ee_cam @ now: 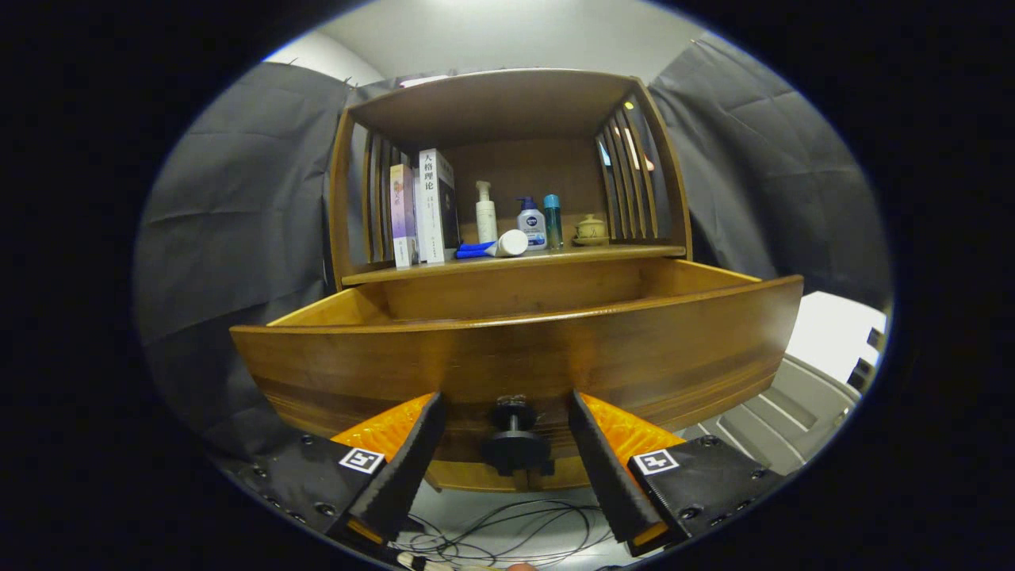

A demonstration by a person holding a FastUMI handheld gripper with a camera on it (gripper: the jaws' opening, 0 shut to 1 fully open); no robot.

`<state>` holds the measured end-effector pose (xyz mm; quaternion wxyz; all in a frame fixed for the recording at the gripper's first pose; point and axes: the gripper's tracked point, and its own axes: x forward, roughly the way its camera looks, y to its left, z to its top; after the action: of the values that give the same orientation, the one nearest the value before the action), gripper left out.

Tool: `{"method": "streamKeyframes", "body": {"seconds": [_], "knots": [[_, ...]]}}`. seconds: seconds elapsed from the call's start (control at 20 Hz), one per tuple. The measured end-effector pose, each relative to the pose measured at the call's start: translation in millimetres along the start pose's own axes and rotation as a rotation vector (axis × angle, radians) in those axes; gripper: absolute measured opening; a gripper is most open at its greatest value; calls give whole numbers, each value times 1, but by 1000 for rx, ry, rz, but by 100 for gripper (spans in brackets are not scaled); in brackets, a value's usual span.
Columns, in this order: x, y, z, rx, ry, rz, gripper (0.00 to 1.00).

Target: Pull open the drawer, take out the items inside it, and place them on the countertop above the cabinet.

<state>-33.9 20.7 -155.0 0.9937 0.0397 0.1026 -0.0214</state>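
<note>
My tool [507, 444] is spread, its fingers flanking the drawer's black knob [515, 444] without touching it, since the drawer [523, 349] already stands pulled well out. From this low angle its front panel hides the inside, so I cannot tell what lies there. Along the countertop [634, 252], books [424, 208] crowd the left end, bottles [519, 224] the middle and a small pot [591, 230] sits rightward; the front right edge looks freest.

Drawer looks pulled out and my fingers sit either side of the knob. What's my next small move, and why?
Probably back the gripper off the black knob and lift it above the drawer front. The drawer is out, the fingers stand open and apart from the knob, and the front panel hides what lies inside.
</note>
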Motion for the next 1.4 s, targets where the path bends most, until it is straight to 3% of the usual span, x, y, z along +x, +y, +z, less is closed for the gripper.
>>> {"method": "streamKeyframes", "body": {"seconds": [0.7,1.4], "knots": [[22,0,7,-34,-39,-9,98],[102,5,45,-55,-130,-39,98]]}}
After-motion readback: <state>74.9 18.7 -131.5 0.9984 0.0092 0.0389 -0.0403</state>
